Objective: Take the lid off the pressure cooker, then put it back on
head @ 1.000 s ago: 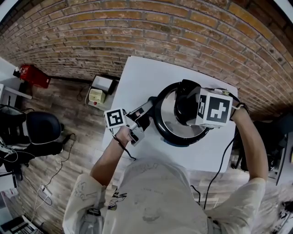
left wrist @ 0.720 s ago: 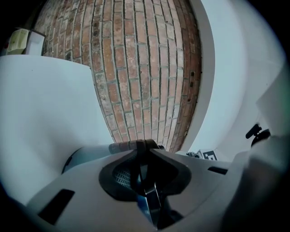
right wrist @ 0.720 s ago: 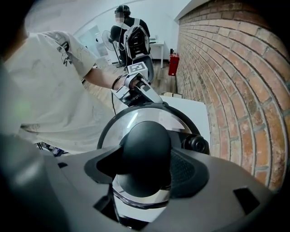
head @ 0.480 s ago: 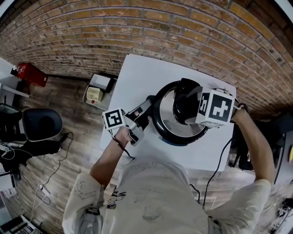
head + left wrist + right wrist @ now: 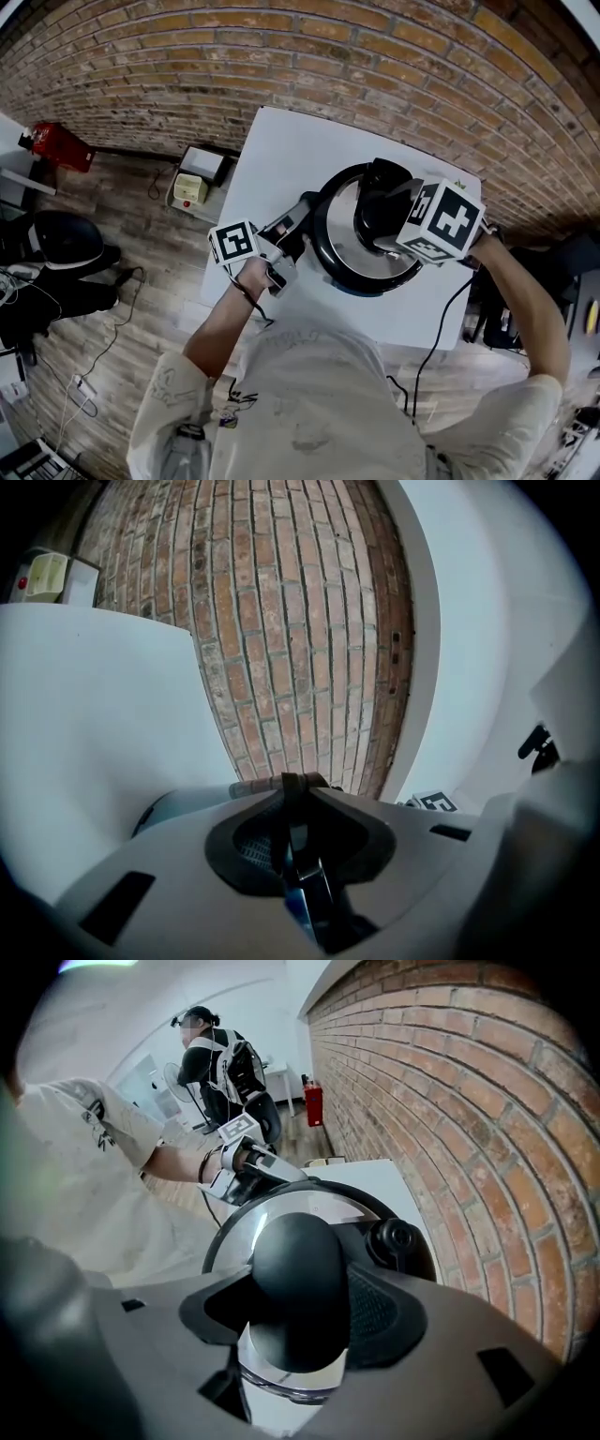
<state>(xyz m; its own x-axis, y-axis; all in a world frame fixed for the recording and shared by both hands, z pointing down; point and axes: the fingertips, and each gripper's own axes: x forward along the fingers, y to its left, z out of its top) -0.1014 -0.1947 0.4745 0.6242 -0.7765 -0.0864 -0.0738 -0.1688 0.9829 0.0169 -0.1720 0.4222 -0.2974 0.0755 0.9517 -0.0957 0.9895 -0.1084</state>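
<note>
Head view: pressure cooker (image 5: 328, 264) on white table (image 5: 281, 150), steel lid (image 5: 342, 230) seated inside the black rim, not yet lifted. Left gripper (image 5: 289, 234) held level at the cooker's left. Left gripper view: jaws nearly together, clamped on the thin dark side handle (image 5: 298, 855). No visible change on that side against the two earlier head views.

Right gripper (image 5: 377, 228) pointing steeply down over the lid's centre. Right gripper view: black knob (image 5: 298, 1269) between the jaws, which are fairly wide apart and have just been closing, pads apparently lying against both flanks of the knob. Small black pressure valve (image 5: 401, 1239) just beside, clear of the pads.

Compared with the earlier head views: marker cube (image 5: 448, 223) on the right gripper turned somewhat about its pointing line; cooker and table unmoved.

Judged meaning for the task: grip on the knob only now being established, cooker body braced by way of the handle, lid removal apparently about to begin, replacement still to follow. Likely next requirement: firm squeeze, then twist or straight lift, depending on a locking arrangement not discernible here. Possible fault: rounded knob slipping from the pads if raised before full closure.
</note>
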